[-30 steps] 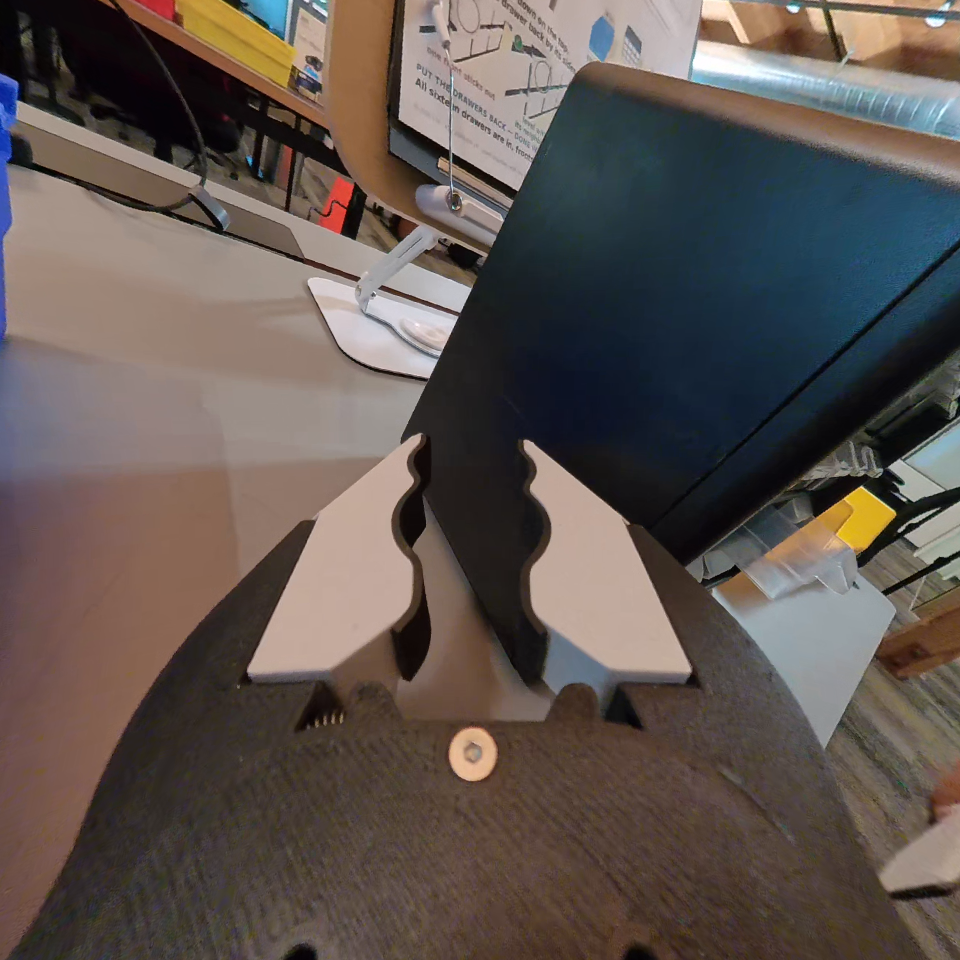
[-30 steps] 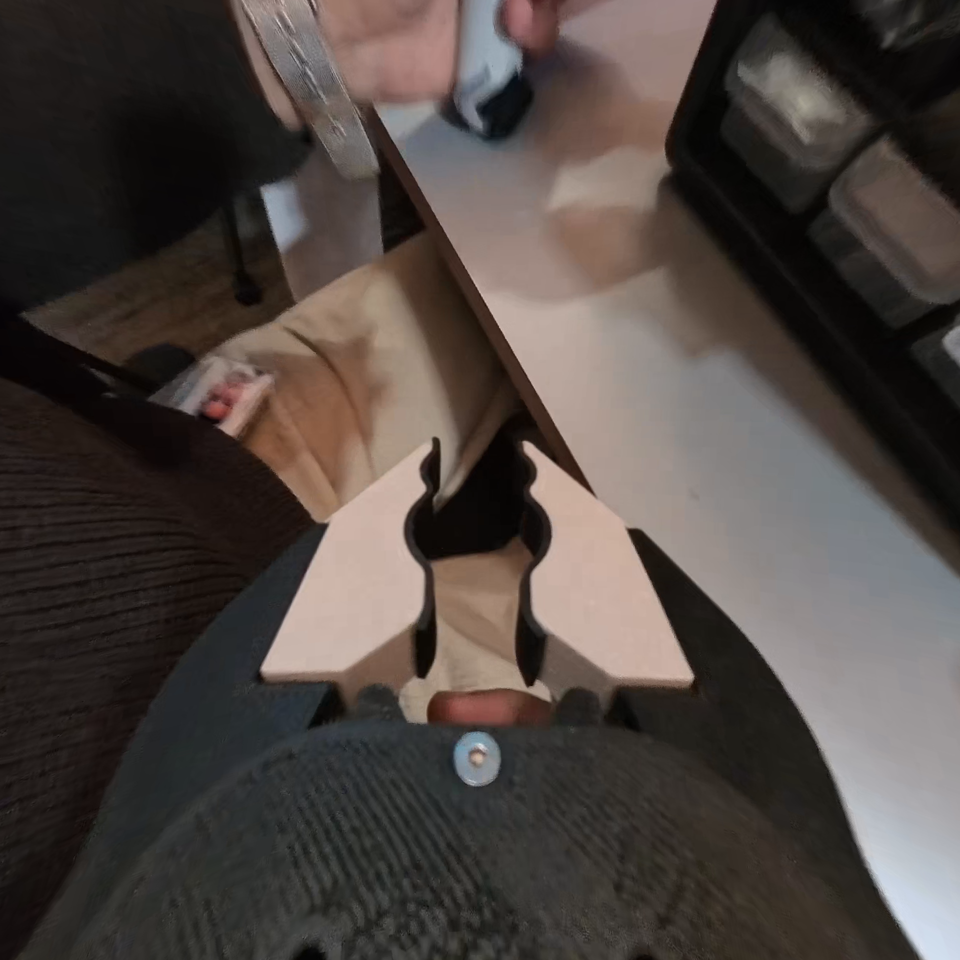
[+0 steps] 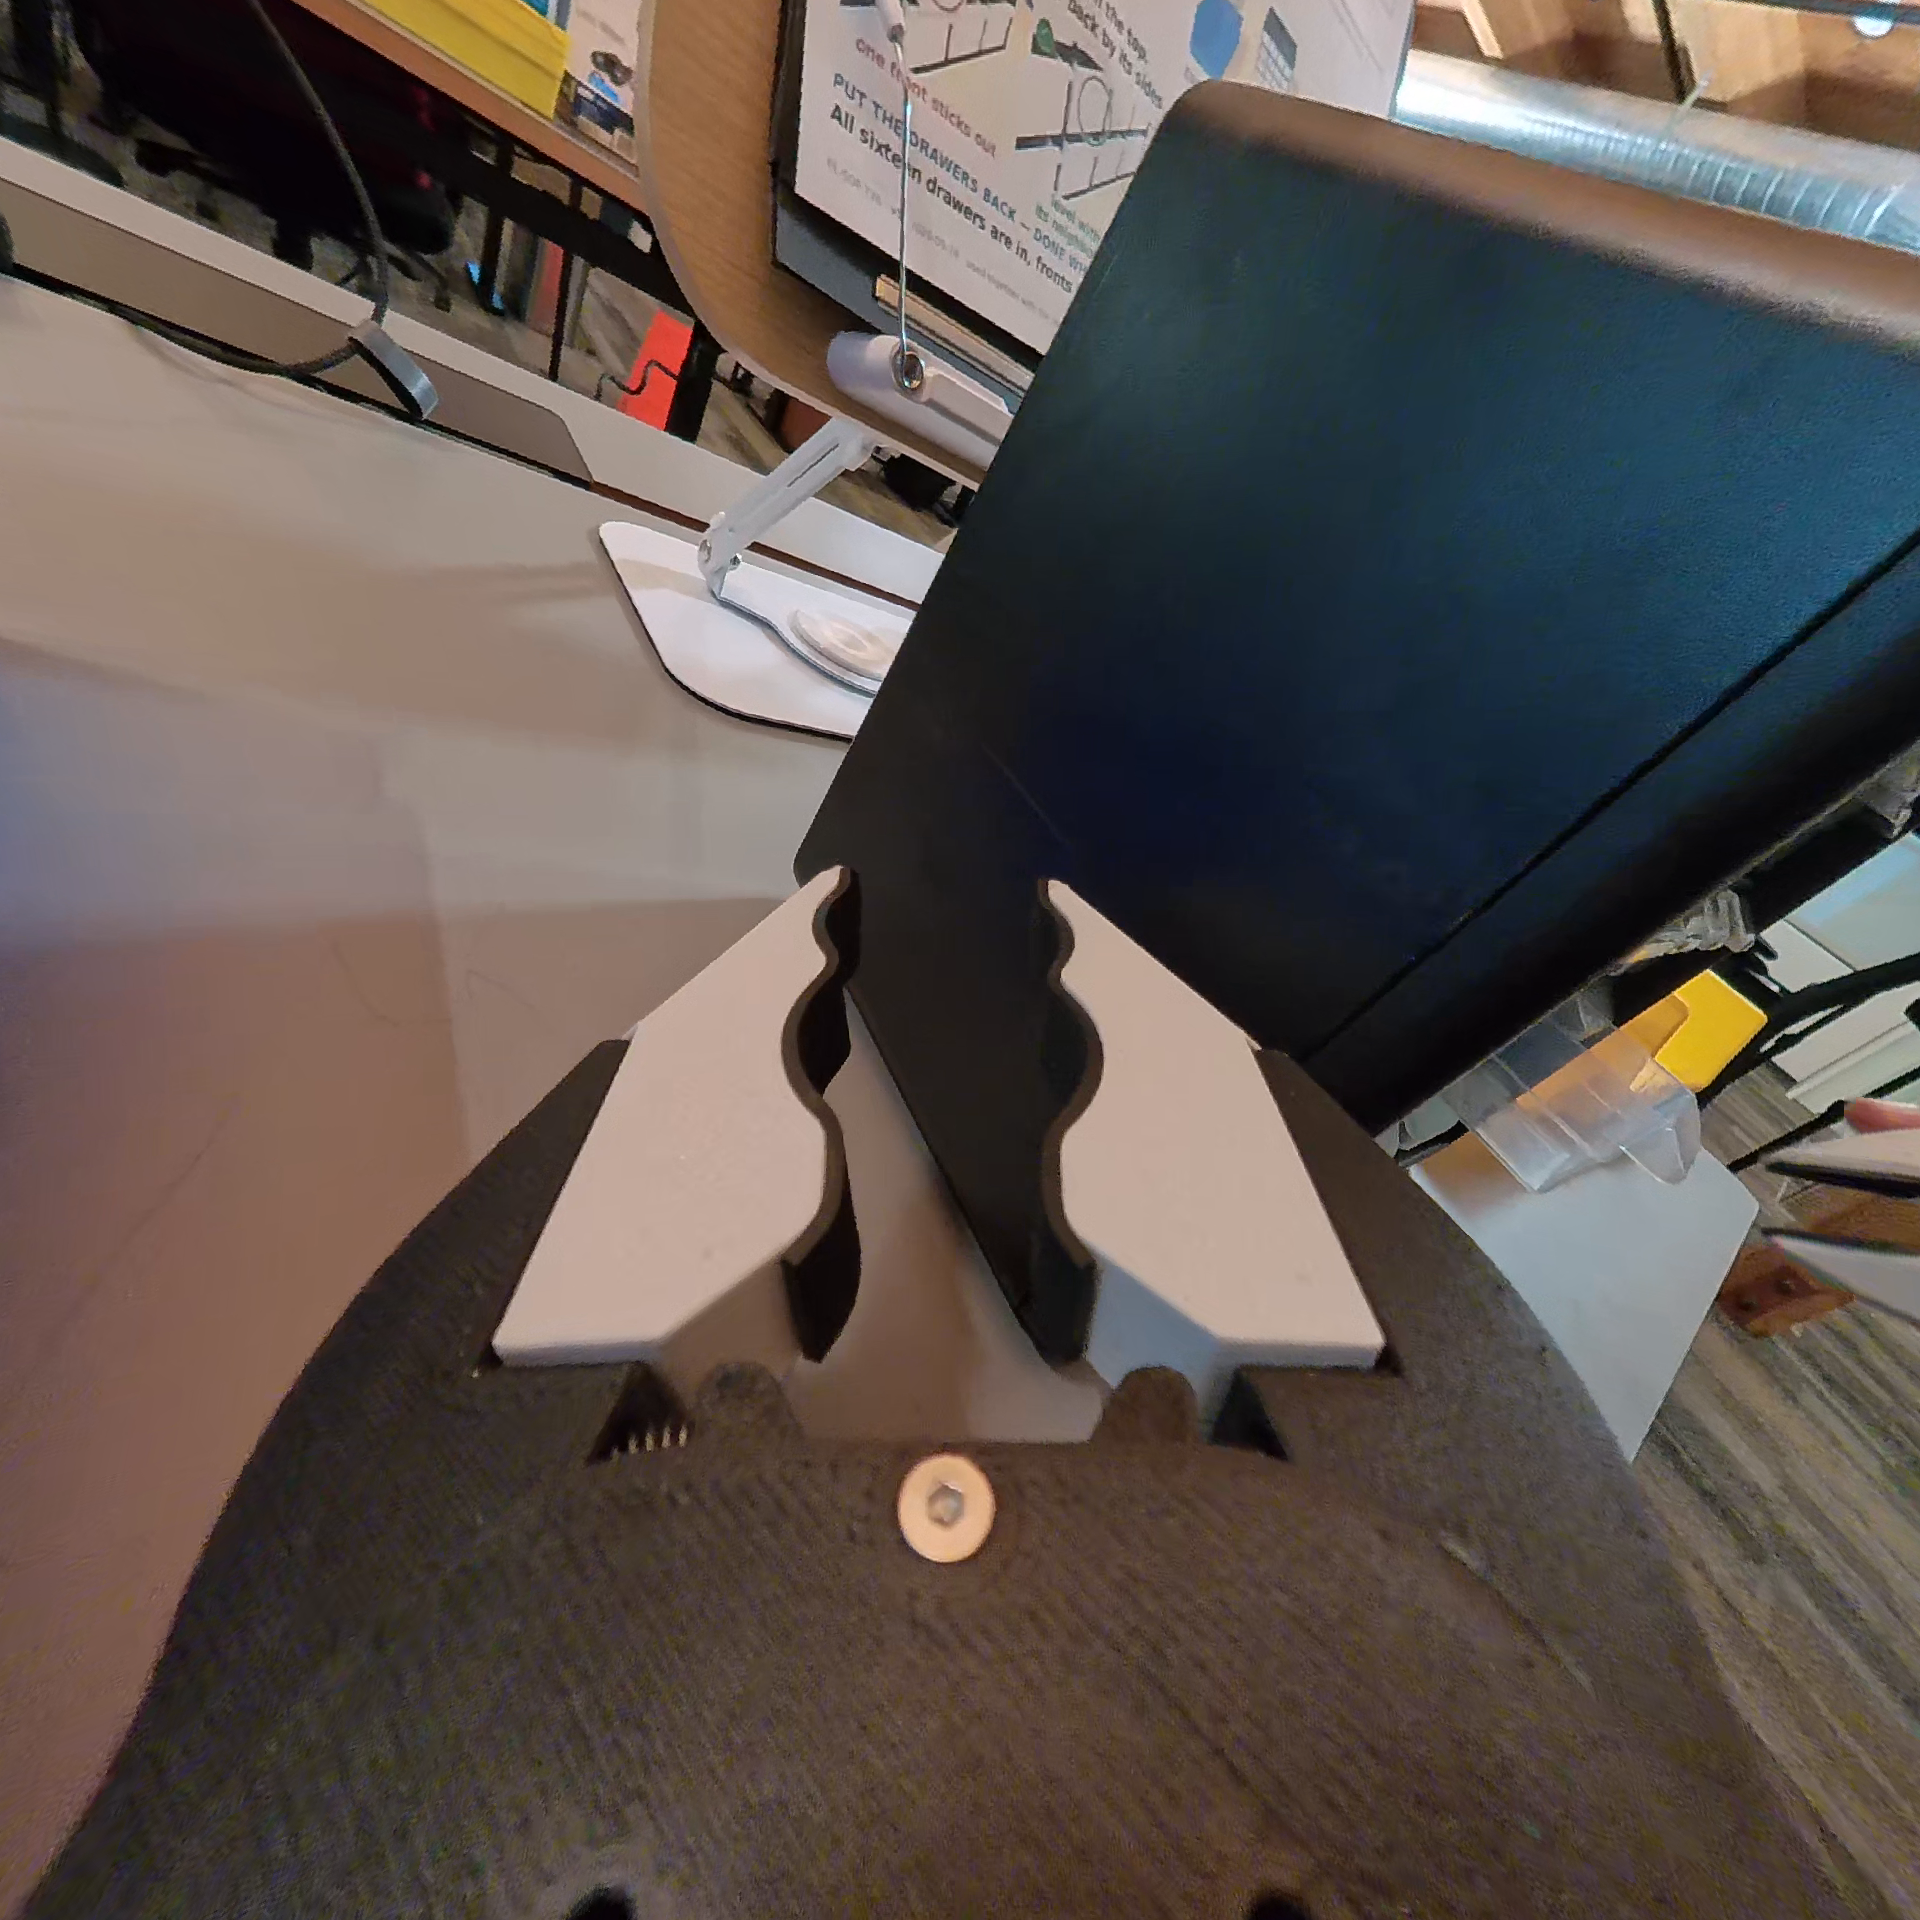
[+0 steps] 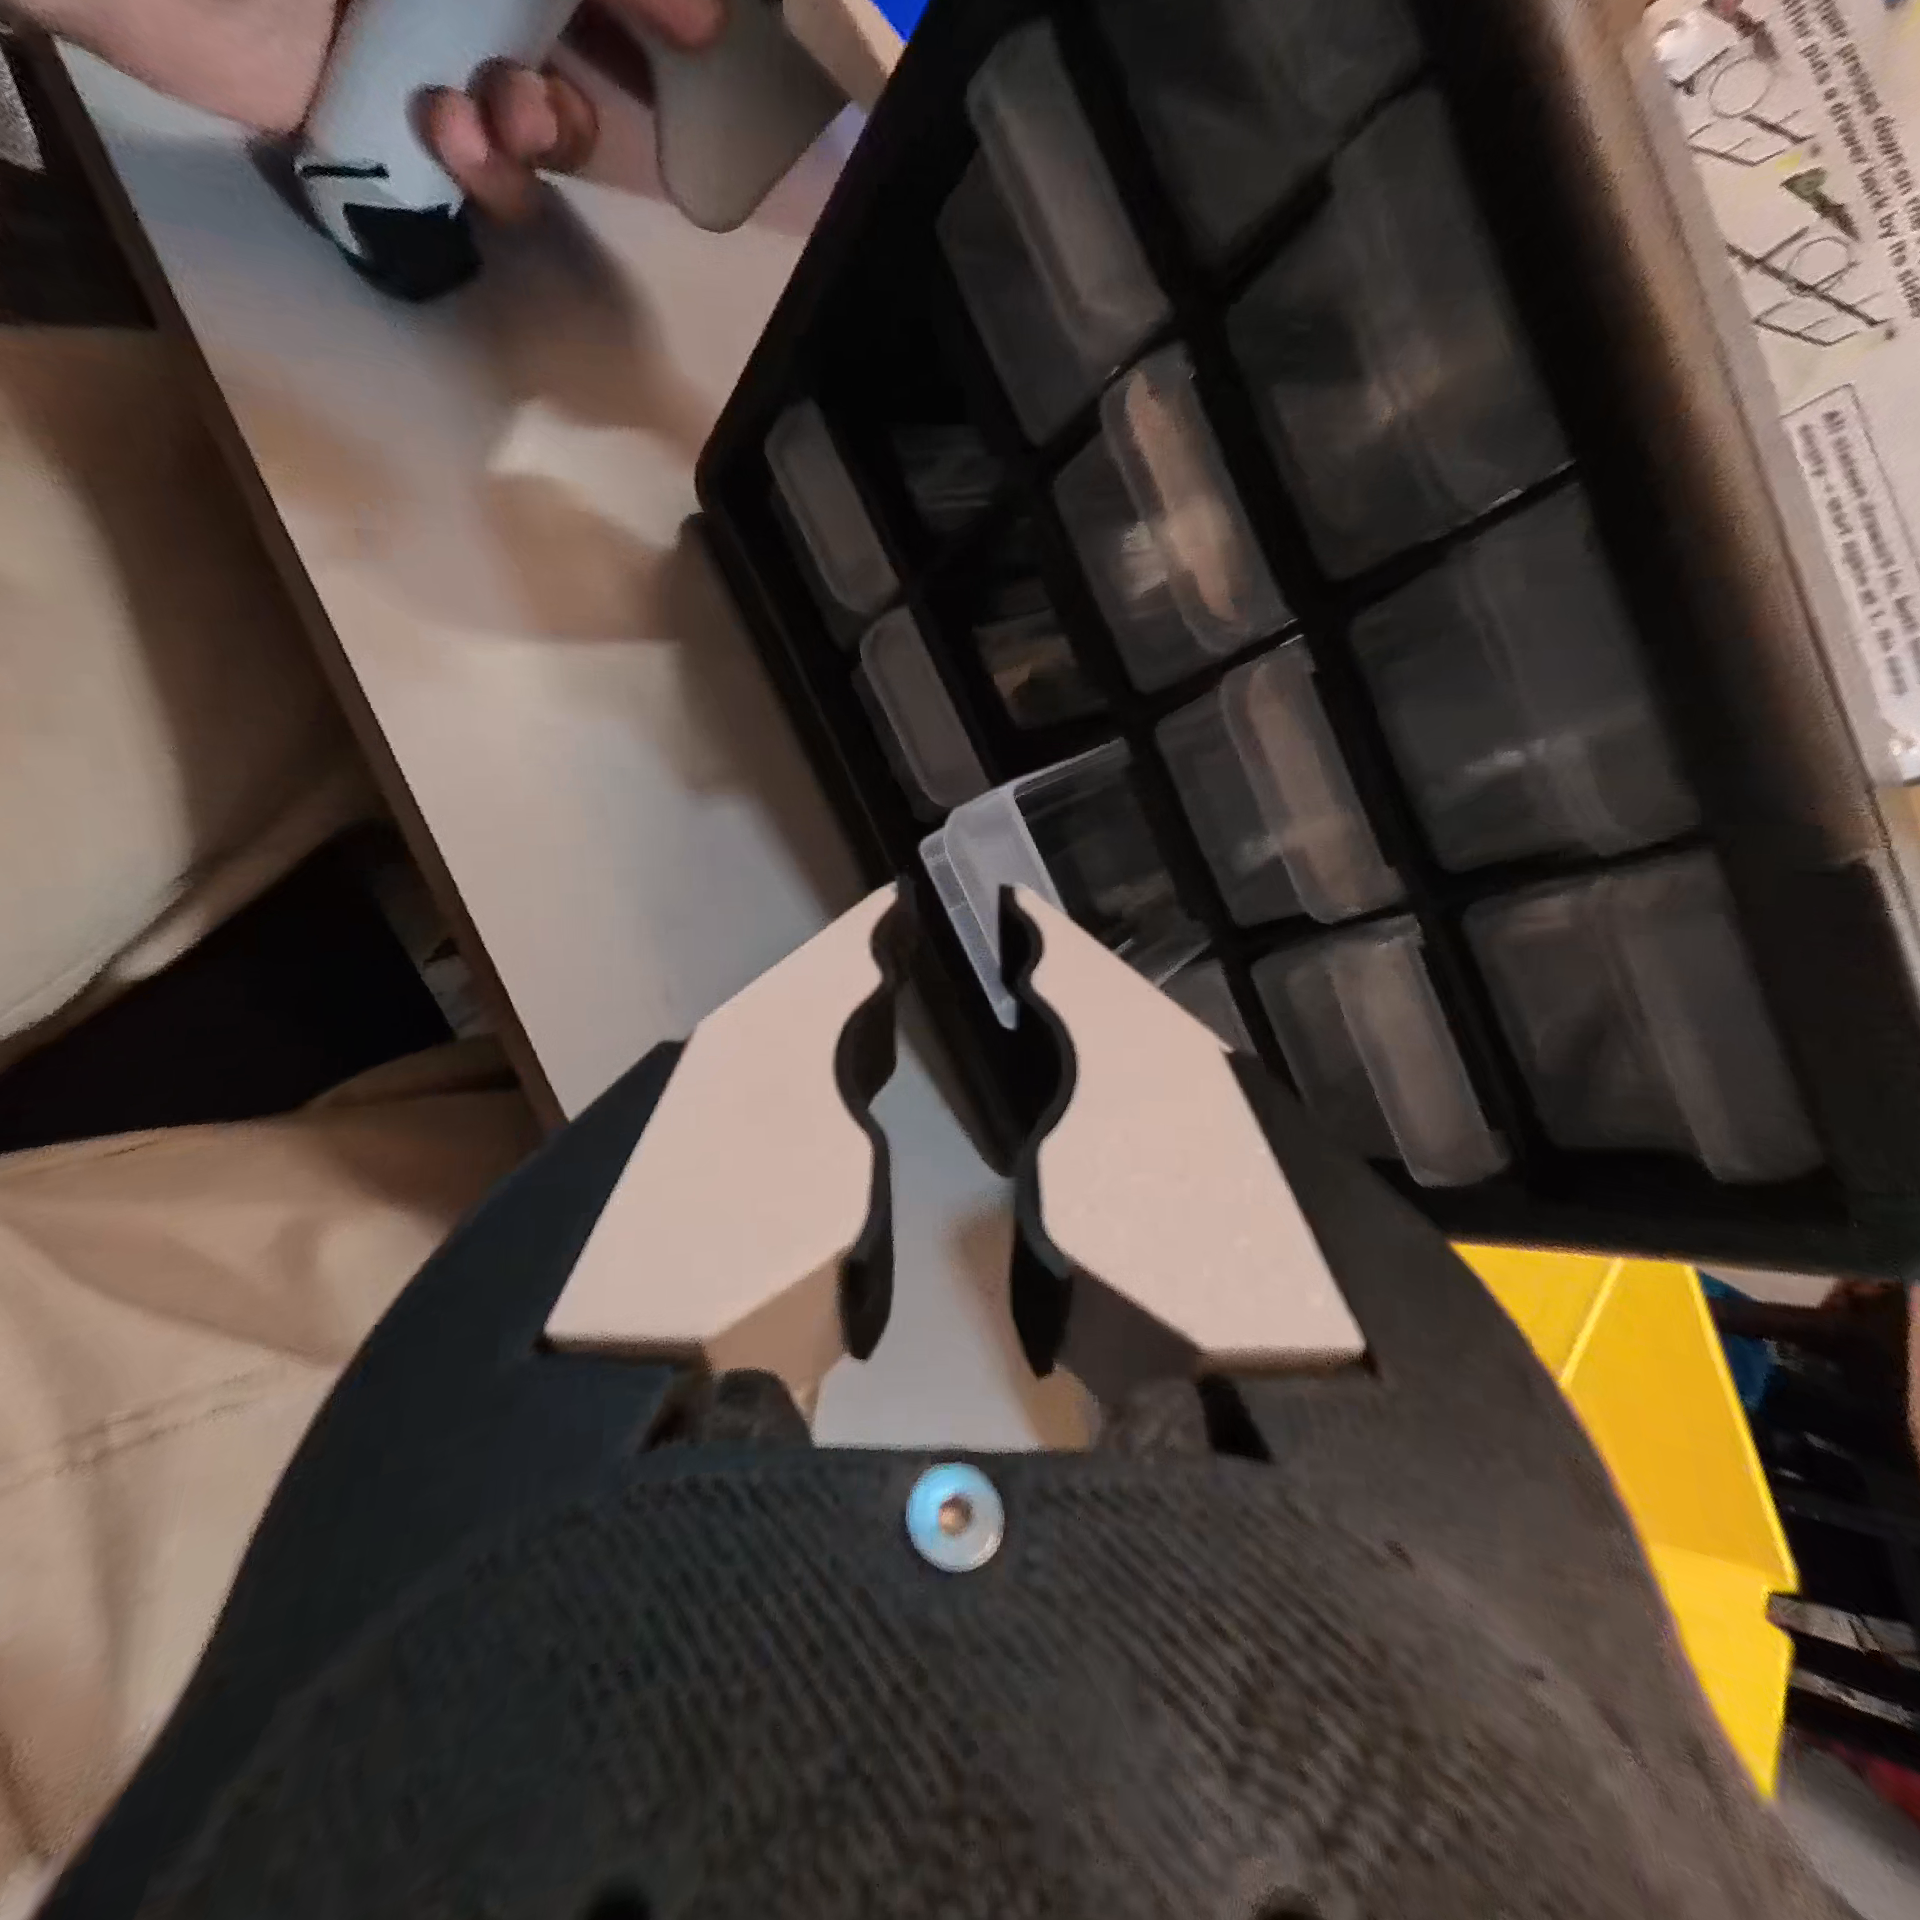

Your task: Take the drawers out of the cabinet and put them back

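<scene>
Against the black cabinet (image 3: 1403,623) everything else here can be placed. Its solid side panel sits between the fingers of the left gripper (image 3: 940,914), whose jaws stand apart around the cabinet's lower corner edge; whether they actually press on it I cannot tell. On the cabinet's open front, the right gripper (image 4: 951,914) has its jaws parted, with the clear handle lip of 1 drawer (image 4: 987,873) lying at its right fingertip, not yet pinched. That drawer sticks out a little from the cabinet's face near its lower left corner, while the other clear drawers (image 4: 1507,675) sit flush in their slots, and 1 slot beside them looks dark, perhaps empty. Beyond the cabinet's far edge a hand (image 4: 499,114) holds the other gripper's handle above the table (image 4: 540,748). Under the cabinet's front, off the table edge, lies a yellow bin (image 4: 1662,1455)

Judging from this, the risk is a poor bite: the lip is thin, smooth and off-centre toward 1 finger, so closing now could let it slip out or twist the drawer in its slot and jam it. If the cabinet is not firmly braced, a pull could drag or tip it toward the table edge
</scene>
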Action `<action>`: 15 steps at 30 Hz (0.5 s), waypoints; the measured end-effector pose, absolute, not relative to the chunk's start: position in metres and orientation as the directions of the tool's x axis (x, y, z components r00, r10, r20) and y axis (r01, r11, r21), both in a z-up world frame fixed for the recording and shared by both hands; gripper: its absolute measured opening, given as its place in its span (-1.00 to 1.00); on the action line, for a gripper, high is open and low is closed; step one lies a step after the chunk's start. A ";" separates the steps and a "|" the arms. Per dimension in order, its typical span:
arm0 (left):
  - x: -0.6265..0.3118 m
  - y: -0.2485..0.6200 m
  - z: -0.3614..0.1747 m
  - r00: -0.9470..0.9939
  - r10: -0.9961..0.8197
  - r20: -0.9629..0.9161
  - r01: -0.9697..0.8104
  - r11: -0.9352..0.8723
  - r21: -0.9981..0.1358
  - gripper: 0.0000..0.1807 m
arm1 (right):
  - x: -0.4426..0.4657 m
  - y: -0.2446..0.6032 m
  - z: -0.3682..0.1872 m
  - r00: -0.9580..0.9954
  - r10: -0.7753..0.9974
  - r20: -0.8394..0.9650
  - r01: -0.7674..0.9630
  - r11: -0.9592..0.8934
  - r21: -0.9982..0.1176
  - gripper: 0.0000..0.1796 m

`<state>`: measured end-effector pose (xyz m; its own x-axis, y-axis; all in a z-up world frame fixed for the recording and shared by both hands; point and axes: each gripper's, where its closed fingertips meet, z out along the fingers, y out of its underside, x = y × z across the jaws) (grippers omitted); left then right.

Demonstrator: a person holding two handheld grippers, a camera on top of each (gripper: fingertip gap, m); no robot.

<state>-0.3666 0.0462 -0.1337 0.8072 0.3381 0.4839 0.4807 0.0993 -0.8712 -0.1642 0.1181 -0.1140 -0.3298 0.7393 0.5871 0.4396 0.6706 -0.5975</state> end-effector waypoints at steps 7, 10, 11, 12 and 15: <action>-0.366 0.048 -0.135 0.802 0.330 0.499 0.497 0.097 -0.863 -0.67 | -0.174 0.135 -0.129 -0.371 0.608 0.701 0.460 0.777 -0.431 -0.60; -0.366 0.048 -0.135 0.800 0.330 0.501 0.499 0.099 -0.861 -0.67 | -0.179 0.139 -0.135 -0.387 0.590 0.708 0.465 0.788 -0.403 -0.62; -0.366 0.047 -0.135 0.800 0.329 0.502 0.499 0.099 -0.861 -0.67 | -0.180 0.141 -0.136 -0.390 0.584 0.712 0.466 0.792 -0.394 -0.68; -0.366 0.047 -0.135 0.800 0.329 0.503 0.500 0.099 -0.860 -0.67 | -0.181 0.141 -0.135 -0.390 0.577 0.718 0.463 0.796 -0.389 -0.75; -0.366 0.048 -0.136 0.797 0.326 0.508 0.506 0.098 -0.857 -0.67 | -0.181 0.140 -0.134 -0.410 0.562 0.718 0.457 0.808 -0.372 -0.78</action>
